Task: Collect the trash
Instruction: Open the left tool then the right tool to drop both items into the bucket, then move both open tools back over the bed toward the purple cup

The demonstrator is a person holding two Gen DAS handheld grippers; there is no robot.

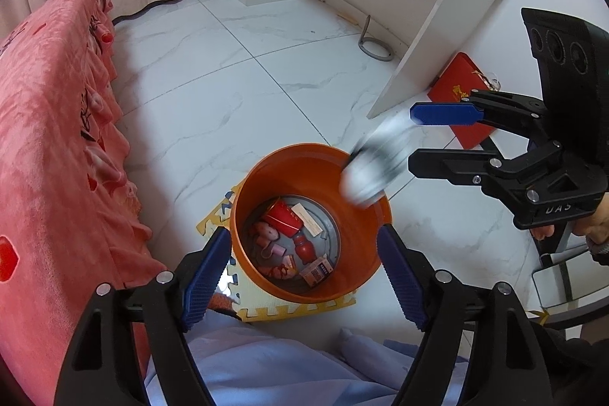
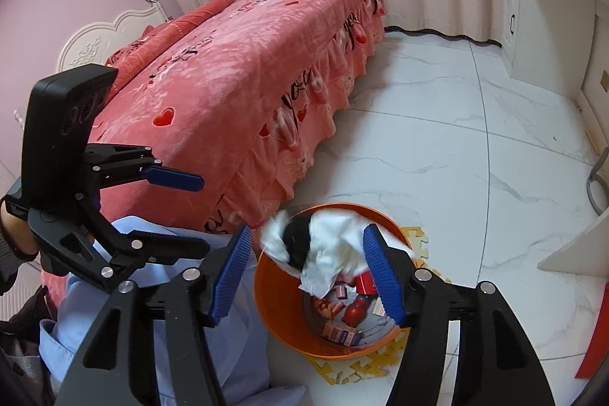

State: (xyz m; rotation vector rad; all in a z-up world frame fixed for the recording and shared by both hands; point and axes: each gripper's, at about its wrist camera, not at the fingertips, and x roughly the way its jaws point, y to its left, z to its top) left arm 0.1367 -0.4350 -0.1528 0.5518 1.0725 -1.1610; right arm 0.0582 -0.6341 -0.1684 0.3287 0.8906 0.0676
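The orange bin is sitting on a yellow foam mat beside the pink bedspread, holding 1 red bottle, cartons and wrappers. A crumpled white-and-black wad, motion-blurred, is hanging over the rim between my right gripper pads, untouched. Both my grippers are gaping; my left gripper is holding nothing. Carton print is unreadable.

Crumpled white tissue hangs free between the parted right claw; orange bin beneath.
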